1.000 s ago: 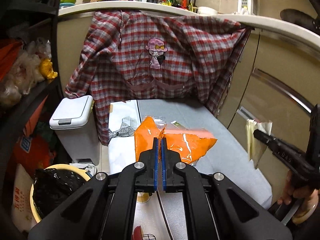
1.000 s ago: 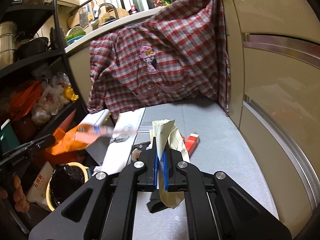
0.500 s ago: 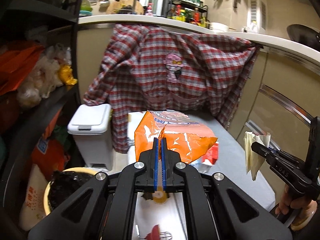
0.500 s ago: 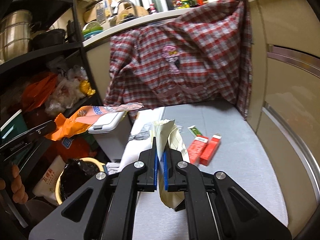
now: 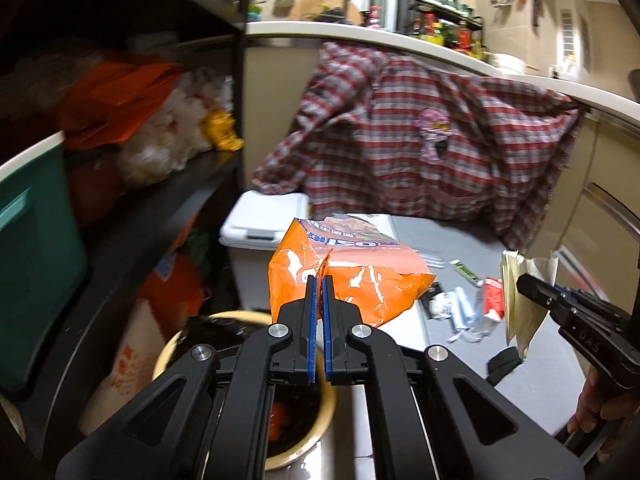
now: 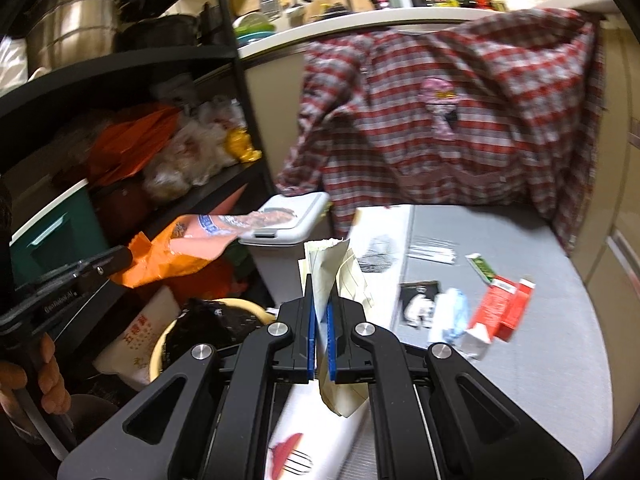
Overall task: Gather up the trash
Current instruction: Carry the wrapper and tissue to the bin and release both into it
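Your left tongs are pinching the orange bag at frame centre above the yellow bin, while your right tongs clamp the paper wrapper beside the grey counter.

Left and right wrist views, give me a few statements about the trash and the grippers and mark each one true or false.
1. The left gripper has its jaws shut on the orange snack bag. True.
2. The right gripper is open and holds nothing. False: it is shut on a cream paper wrapper.
3. The red cartons lie on the grey mat. True.
4. The white lidded bin has its lid open. False: the lid is down.
5. The yellow basin holds something black. True.
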### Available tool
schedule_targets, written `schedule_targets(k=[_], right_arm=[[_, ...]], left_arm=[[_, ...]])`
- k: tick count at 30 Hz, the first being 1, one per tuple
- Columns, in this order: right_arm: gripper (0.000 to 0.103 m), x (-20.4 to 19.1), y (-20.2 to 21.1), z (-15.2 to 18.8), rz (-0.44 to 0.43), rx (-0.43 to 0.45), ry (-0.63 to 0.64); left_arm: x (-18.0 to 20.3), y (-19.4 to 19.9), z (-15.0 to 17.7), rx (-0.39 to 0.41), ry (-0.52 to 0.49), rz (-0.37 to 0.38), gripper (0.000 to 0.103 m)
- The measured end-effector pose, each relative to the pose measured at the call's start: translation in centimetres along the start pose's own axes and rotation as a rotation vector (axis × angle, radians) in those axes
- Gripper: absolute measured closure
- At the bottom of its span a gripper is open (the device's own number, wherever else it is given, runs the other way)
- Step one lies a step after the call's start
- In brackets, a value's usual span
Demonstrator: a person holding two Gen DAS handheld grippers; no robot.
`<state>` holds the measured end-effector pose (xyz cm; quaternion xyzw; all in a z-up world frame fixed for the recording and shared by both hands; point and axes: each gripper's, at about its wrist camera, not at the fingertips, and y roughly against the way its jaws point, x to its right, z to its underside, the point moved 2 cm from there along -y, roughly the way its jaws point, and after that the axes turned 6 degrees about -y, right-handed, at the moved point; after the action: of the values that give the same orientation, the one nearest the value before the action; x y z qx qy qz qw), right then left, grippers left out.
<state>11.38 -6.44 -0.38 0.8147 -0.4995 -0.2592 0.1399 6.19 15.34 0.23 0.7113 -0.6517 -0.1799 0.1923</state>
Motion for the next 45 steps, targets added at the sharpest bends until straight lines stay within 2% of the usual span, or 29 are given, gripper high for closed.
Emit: schedule_targets(k=[11, 22, 35, 42, 43, 44, 45], right_arm=[[0.098, -7.5, -3.6, 0.8, -0.122, -0.053, 0.090], [0.098, -12.5, -7.3, 3.2, -0.184, -0.130, 0.157], [0.098, -14.9, -11.3, 5.3, -0.213, -0.211, 0.155], [0.096, -14.9, -12.9, 6.0, -0.214, -0.239, 0.147], [0.094, -14.9, -12.9, 6.1, -0.216, -0.241, 0.146], [0.094, -14.9, -13.1, 6.2, -0.217, -0.244, 0.145], [0.093, -14.9, -13.3, 6.2, -0.220, -0.249, 0.143]], left_arm=[[-4.8, 0.8, 2.9, -0.036, 0.056, -0.115, 0.100], [-8.3, -0.3, 5.6, -0.094, 0.080, -0.194, 0.100], [-9.6, -2.5, 7.3, -0.179, 0.082, -0.193, 0.100], [-10.2, -3.5, 7.9, -0.215, 0.075, -0.226, 0.099], [-10.3, -3.7, 7.9, -0.220, 0.078, -0.229, 0.098], [-10.4, -3.7, 7.9, -0.222, 0.083, -0.239, 0.083], [-10.5, -3.8, 8.0, -0.227, 0.089, -0.252, 0.047]])
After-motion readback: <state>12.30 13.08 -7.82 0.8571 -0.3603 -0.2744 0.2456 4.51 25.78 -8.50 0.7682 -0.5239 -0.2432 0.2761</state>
